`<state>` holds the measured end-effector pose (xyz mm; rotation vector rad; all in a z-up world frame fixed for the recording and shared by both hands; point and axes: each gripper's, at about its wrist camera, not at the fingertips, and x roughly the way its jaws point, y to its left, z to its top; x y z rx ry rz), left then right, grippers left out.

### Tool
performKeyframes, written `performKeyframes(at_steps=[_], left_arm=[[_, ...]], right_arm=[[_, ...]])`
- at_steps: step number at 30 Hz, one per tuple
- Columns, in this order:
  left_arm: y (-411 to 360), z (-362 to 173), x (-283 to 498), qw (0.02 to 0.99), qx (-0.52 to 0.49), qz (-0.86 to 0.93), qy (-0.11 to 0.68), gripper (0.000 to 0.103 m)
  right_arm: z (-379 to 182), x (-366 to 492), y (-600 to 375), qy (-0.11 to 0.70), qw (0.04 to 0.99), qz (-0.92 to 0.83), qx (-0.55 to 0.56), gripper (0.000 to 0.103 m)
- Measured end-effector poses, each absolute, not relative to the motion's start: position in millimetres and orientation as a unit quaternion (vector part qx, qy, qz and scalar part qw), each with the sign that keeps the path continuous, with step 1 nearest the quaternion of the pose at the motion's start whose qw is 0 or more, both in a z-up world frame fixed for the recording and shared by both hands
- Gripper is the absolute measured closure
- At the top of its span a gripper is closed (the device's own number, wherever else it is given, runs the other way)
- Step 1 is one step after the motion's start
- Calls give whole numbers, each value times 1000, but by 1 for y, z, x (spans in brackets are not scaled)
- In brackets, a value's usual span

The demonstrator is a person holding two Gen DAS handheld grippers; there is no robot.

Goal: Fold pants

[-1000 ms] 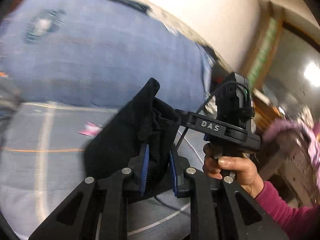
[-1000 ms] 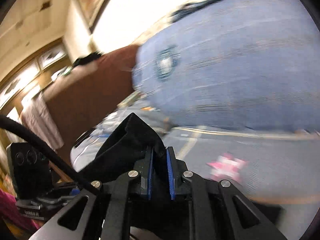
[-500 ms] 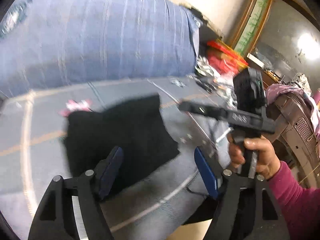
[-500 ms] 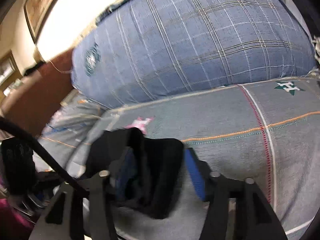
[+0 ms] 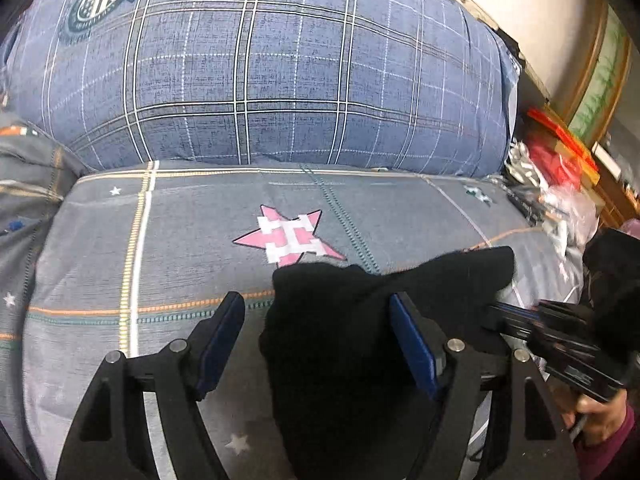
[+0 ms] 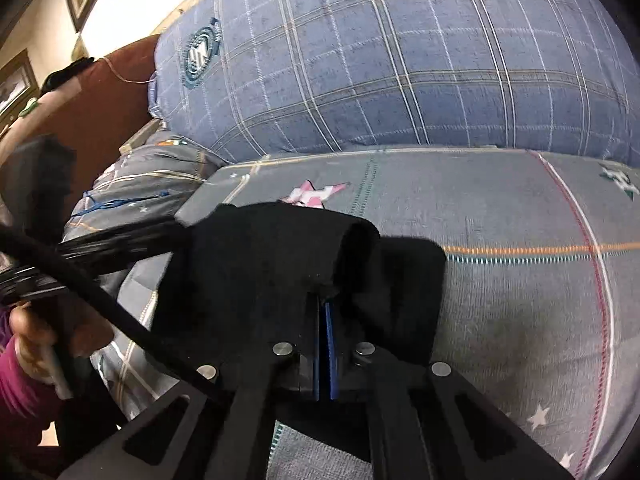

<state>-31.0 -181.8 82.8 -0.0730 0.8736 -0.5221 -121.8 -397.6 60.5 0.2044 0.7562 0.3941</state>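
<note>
Black pants (image 5: 344, 344) lying bunched on the grey bed (image 5: 180, 256), just below the pink star (image 5: 290, 236), with the big blue checked pillow (image 5: 280, 64) well behind. On the left, left tongs (image 5: 318, 340) standing wide, blue pads (image 5: 218, 338) either side of the cloth but not pressing it; nothing held there. On the right, right tongs (image 6: 324, 312) pinched shut, pads (image 6: 330, 344) together; black cloth humps up around and over the tips, so probably a fold of the pants nipped between them, though the pinch itself is hidden under the fabric. Right tongs visible in the left view only as a blurred black bar beside the far corner of the cloth, a hand (image 5: 600, 416) in a magenta sleeve behind it. Step in hand, by the look of it: setting the half-folded bundle down and taking a fresh hold for the next fold. Best done by bringing the left tongs lower and onto an edge or corner of the pants rather than the thick middle, closing only once a single clear layer sits between the pads. Worth keeping the right pinch firm and low to the bed so the bundle does not unroll. Both holds wanted on matching corners, then a level lift and a flat lay, hem to waist. Risk: grabbing the bed cover along with the pants.
</note>
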Motion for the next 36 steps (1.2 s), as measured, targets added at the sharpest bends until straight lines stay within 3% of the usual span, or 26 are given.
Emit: performKeyframes(at_steps=[3, 8, 12, 13, 14, 15, 16, 17, 22, 24, 25, 30, 36], left_arm=[[-187, 81, -29, 876, -36, -250, 411, 29], [-196, 55, -19, 864, -38, -239, 442, 29], [-191, 60, -22, 866, -45, -234, 439, 29], [-190, 63, -23, 869, -42, -232, 436, 29], [-189, 66, -25, 871, -40, -232, 432, 29], [-188, 69, -27, 873, -38, -232, 428, 29], [-188, 71, -30, 874, -36, -233, 425, 29], [-189, 72, -31, 874, -34, -234, 424, 29], [-191, 63, -28, 876, -22, -221, 427, 29], [-190, 60, -23, 875, -30, -219, 431, 29], [-190, 59, -21, 876, -29, -215, 431, 29], [-195, 57, -11, 882, -30, -200, 426, 26], [-200, 48, -9, 883, -45, -188, 427, 23]], right_arm=[[72, -141, -409, 357, 909, 192, 98, 100], [34, -148, -408, 417, 888, 174, 91, 100], [53, -151, -418, 396, 895, 167, 120, 98], [58, -151, -418, 390, 898, 164, 116, 90], [65, -152, -418, 382, 903, 163, 114, 71], [71, -151, -417, 373, 905, 169, 118, 58], [75, -151, -417, 367, 905, 174, 123, 36], [80, -146, -415, 361, 905, 182, 130, 32], [74, -116, -412, 373, 895, 181, 166, 37], [57, -101, -414, 395, 887, 165, 172, 80], [54, -97, -414, 393, 888, 163, 173, 88], [71, -95, -406, 361, 916, 138, 104, 92], [42, -98, -415, 402, 903, 113, 102, 94]])
